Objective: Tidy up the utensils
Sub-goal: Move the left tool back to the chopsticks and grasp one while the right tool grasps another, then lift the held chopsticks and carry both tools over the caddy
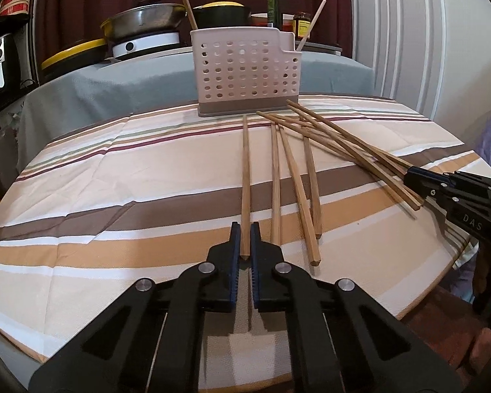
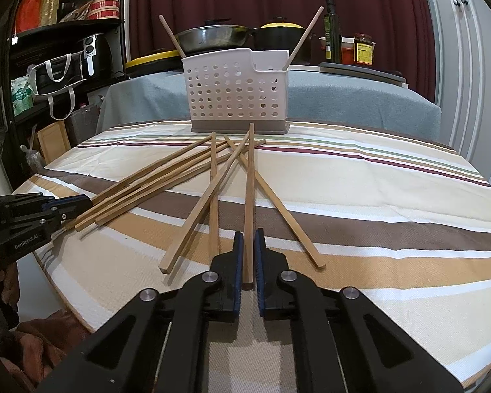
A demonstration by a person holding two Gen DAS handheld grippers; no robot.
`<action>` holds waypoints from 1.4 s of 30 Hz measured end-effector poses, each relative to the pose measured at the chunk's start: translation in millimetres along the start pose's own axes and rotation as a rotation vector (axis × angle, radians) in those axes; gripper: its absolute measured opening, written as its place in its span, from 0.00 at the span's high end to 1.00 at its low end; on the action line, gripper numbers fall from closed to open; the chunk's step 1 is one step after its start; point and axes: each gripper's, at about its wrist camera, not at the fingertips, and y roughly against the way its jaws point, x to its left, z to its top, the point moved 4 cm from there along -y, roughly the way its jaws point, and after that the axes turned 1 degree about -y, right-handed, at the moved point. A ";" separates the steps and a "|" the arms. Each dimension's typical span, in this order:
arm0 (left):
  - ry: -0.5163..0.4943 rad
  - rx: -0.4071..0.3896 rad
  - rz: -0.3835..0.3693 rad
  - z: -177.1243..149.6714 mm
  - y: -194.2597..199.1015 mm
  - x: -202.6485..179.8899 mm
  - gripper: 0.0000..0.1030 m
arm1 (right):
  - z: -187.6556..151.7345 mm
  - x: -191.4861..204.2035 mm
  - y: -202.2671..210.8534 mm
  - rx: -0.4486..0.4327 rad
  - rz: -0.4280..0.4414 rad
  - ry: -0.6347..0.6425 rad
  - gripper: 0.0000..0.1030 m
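Utensil sorting, early stage. Two chopsticks already stand in the caddy at the far side of the surface; the loose chopsticks, eight as far as can be counted, lie crossed on the striped cloth before it. Left gripper: jaws narrowed on the near end of one chopstick, its far tip near the caddy base. Right gripper: jaws likewise closed on another chopstick. Both appear barely lifted. Most of the task remains.
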 end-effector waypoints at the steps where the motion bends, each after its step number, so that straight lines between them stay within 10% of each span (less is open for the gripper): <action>1: 0.002 0.000 0.000 0.1 -0.1 0.4 0.94 | 0.2 -0.9 0.0 0.001 0.002 0.000 0.93; 42: 0.072 -0.287 0.056 98.4 111.6 24.4 0.94 | 106.0 -26.4 92.8 -0.292 -0.079 -0.031 0.93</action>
